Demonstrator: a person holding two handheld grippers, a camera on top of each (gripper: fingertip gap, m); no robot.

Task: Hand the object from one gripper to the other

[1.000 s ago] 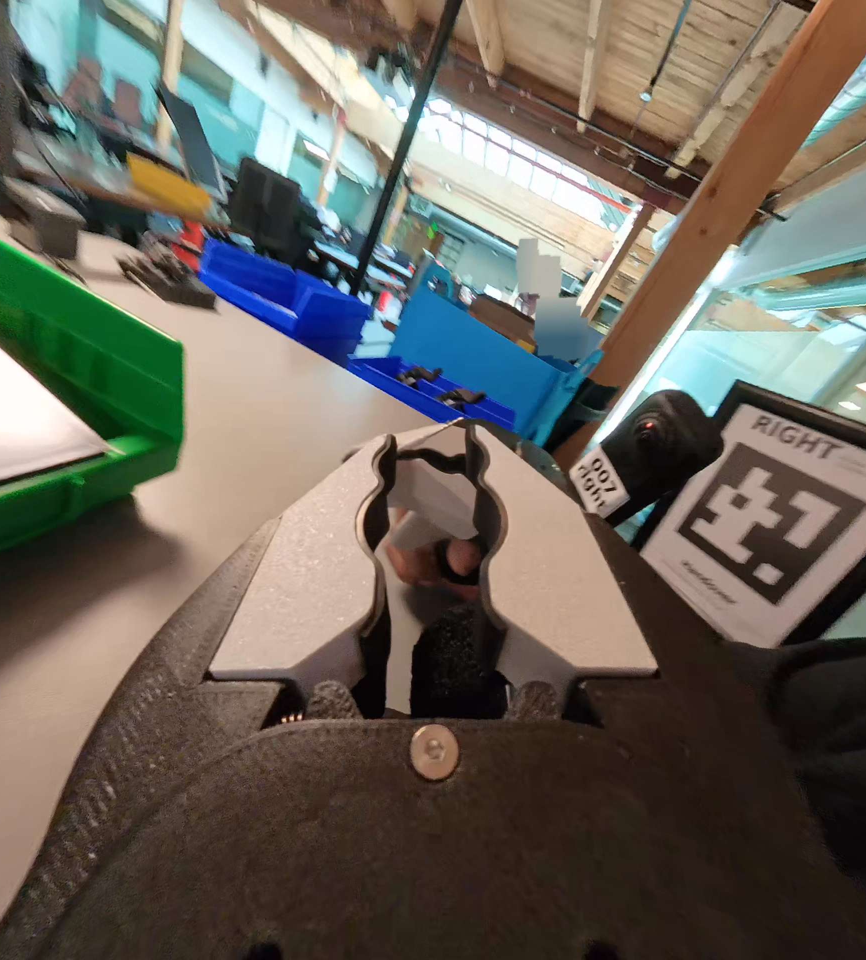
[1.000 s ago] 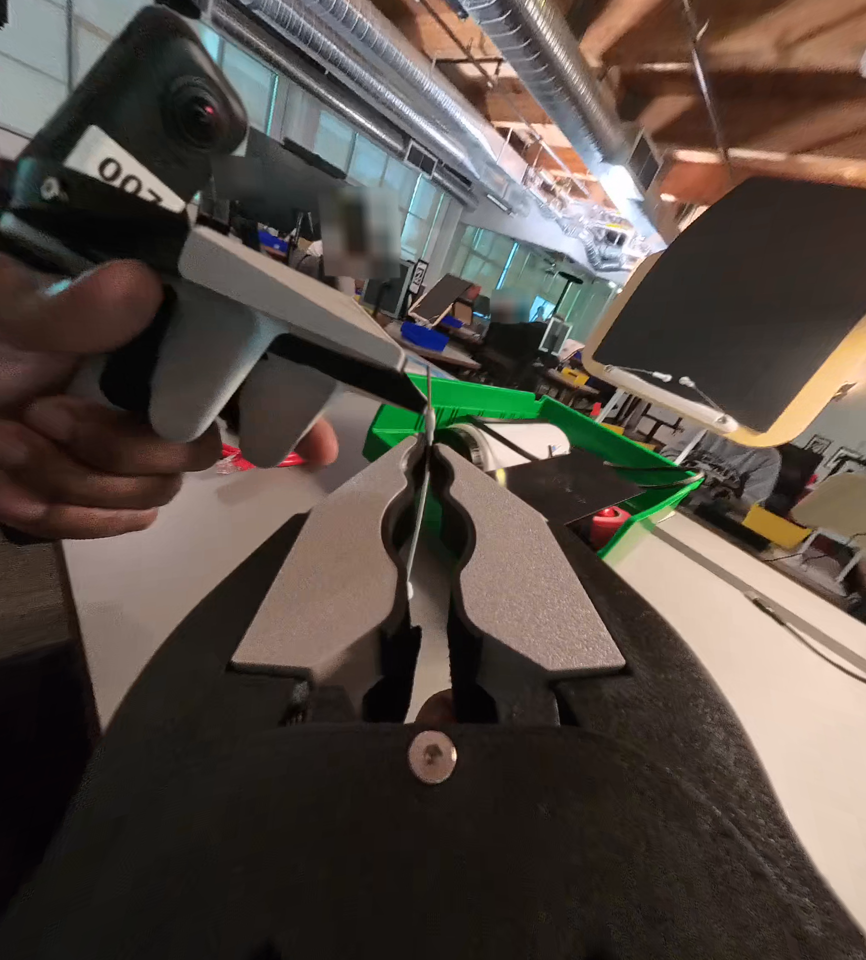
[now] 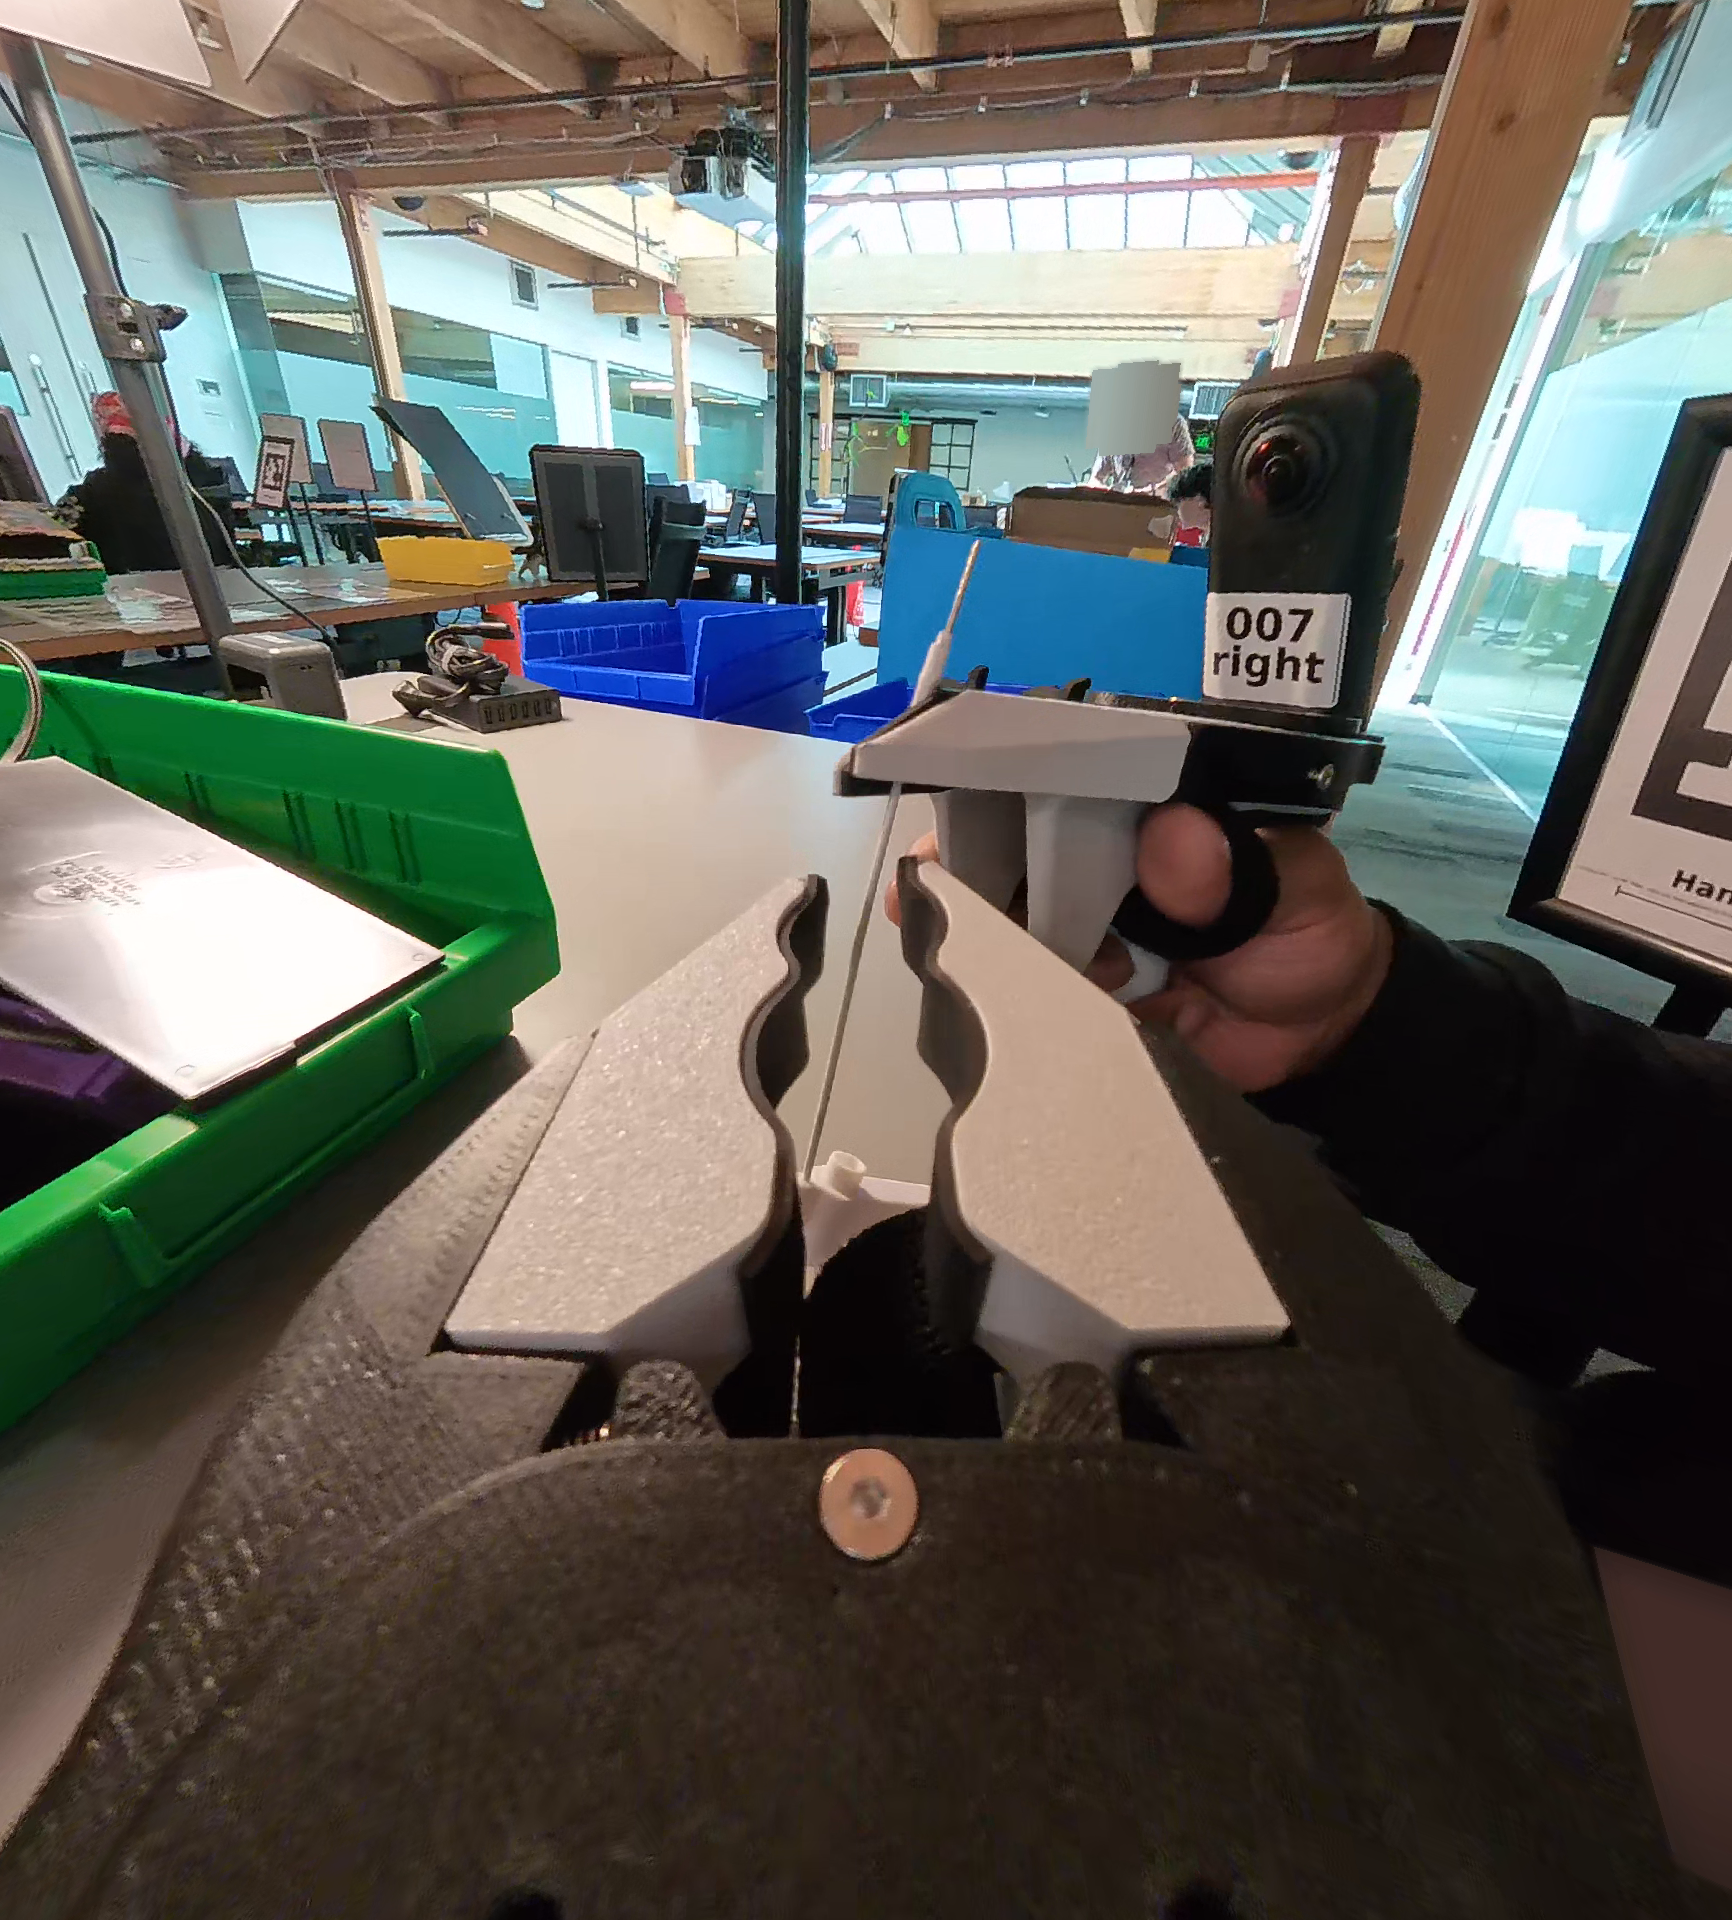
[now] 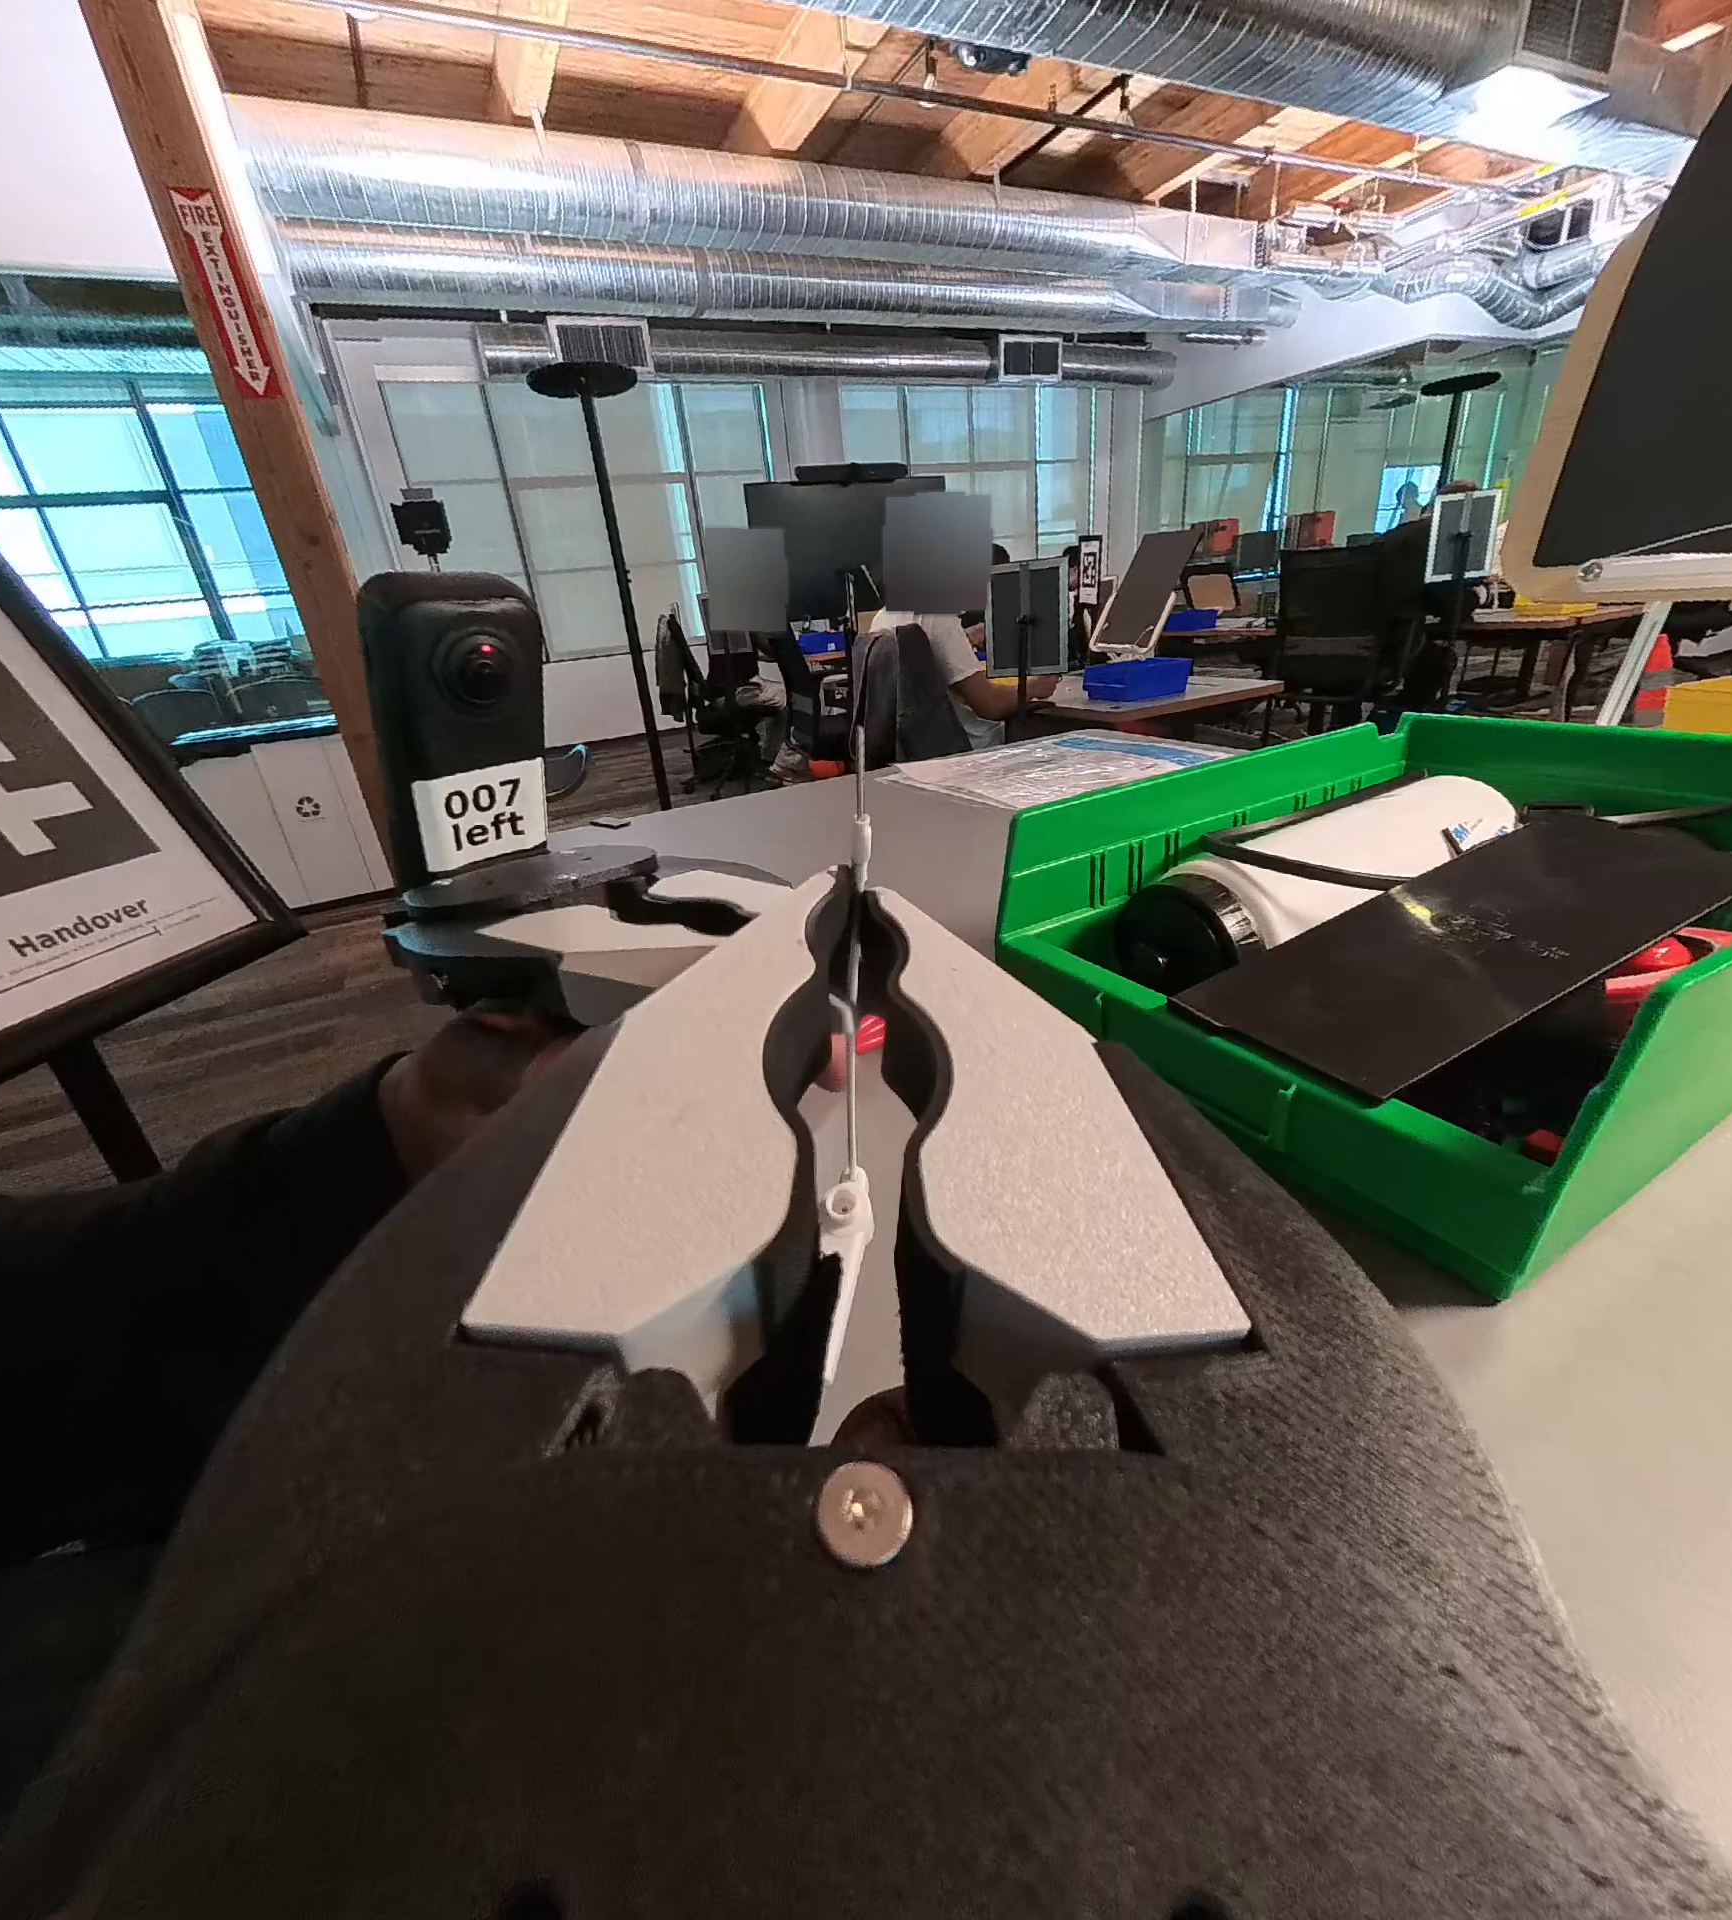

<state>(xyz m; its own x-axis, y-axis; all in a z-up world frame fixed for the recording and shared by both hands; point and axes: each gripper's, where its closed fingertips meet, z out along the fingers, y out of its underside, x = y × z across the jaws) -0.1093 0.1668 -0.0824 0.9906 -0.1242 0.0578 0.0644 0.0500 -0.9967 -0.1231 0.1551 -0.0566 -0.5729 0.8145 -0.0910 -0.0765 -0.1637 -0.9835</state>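
Grey right claw (image 4: 857, 896) pinches one thin wire (image 4: 849, 1091); left claw (image 3: 860, 896) gapes.

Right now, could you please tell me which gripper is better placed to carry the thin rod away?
Right. The right gripper is shut on the thin rod at its tips, while the left gripper stands open with the rod passing apparently loose between its fingers.
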